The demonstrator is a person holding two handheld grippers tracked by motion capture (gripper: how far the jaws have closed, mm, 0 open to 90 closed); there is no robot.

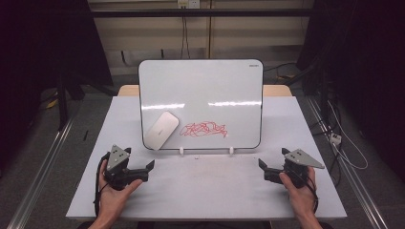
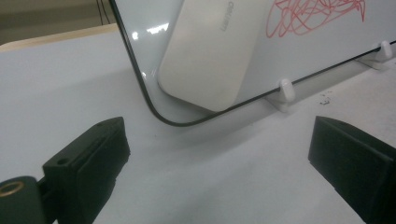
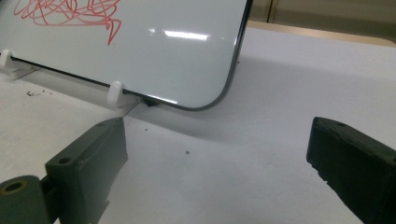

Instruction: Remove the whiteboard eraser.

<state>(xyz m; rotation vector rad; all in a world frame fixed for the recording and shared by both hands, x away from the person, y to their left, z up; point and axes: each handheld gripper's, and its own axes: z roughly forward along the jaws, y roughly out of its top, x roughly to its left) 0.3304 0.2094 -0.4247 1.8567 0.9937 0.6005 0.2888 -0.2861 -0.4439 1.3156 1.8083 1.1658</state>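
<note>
Both grippers parked, jaws gaping
Left gripper (image 1: 143,172) and right gripper (image 1: 265,171) rest low on the table (image 1: 210,191), holding nothing; eraser (image 1: 162,130) clings to the whiteboard (image 1: 210,86) beside the red scribble (image 1: 204,129)

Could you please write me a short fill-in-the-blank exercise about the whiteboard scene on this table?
1. The scribble on the whiteboard is drawn in ____ ink.
2. The white eraser sits on the board to the ____ of the scribble in the high view.
3. The left gripper and right gripper both have their fingers ____.

Missing words: red; left; open
</note>
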